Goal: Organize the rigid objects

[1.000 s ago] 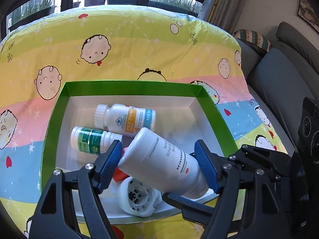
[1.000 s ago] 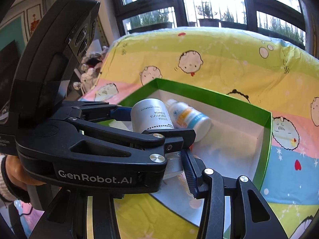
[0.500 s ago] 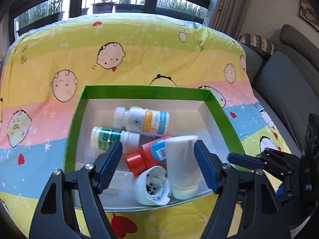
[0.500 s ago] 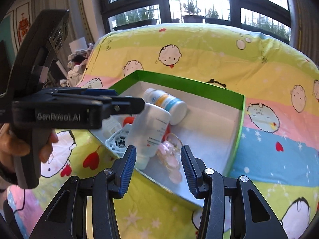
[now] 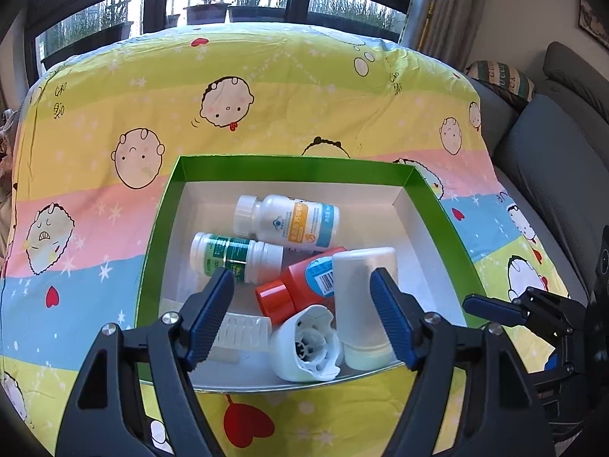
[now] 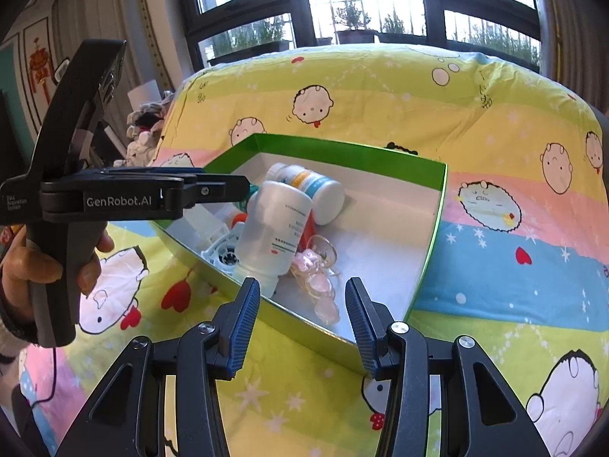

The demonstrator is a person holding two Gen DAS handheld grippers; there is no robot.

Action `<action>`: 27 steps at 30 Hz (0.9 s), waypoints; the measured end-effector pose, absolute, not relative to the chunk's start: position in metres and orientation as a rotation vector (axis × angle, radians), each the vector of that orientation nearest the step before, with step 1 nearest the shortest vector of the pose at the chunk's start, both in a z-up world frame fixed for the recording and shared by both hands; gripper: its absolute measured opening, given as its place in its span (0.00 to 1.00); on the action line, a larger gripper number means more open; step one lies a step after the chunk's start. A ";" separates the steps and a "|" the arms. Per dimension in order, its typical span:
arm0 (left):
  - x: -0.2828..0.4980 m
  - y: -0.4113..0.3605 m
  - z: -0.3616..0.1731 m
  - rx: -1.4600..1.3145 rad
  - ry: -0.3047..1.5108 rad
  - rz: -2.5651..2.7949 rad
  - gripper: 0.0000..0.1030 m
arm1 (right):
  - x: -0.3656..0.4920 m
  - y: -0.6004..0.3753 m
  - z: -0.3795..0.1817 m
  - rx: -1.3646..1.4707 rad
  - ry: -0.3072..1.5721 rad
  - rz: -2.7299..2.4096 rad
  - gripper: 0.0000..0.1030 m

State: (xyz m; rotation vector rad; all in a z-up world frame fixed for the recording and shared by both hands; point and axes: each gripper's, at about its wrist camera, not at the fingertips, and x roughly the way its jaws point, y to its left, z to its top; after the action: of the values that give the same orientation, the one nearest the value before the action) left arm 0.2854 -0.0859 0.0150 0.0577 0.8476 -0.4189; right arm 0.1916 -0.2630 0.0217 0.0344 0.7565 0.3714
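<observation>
The translucent white bottle (image 5: 364,304) stands cap-down at the near right of the green-rimmed box (image 5: 293,163), leaning on the red bottle (image 5: 300,285); it looks precarious. Beside it lie a white ribbed part (image 5: 308,346), a green-labelled bottle (image 5: 232,257) and an orange-and-blue-labelled bottle (image 5: 289,221). Pale pink rings (image 6: 319,278) lie on the box floor to its right.

Left gripper (image 5: 302,318): jaws wide, empty, poised above the near rim. Right gripper (image 6: 302,325): jaws wide, empty, outside the near edge.

Risk, as judged: the leaning bottle may topple or roll if a finger or the box is nudged. The quilt (image 5: 266,76) beneath is soft, so pressing on the rim could tilt the box and shift its contents.
</observation>
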 end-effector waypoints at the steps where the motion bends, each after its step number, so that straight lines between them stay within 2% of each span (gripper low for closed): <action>1: 0.285 -0.086 0.014 0.058 0.848 -0.414 0.71 | 0.192 -0.264 0.021 0.038 0.756 0.373 0.47; 27: 0.283 -0.095 0.014 0.046 0.861 -0.425 0.74 | 0.187 -0.264 0.021 0.021 0.748 0.364 0.47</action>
State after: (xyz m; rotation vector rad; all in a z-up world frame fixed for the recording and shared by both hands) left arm 0.2833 -0.0953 0.0137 0.0465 0.8613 -0.4245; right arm 0.1872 -0.2636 0.0209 0.0207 0.7478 0.3643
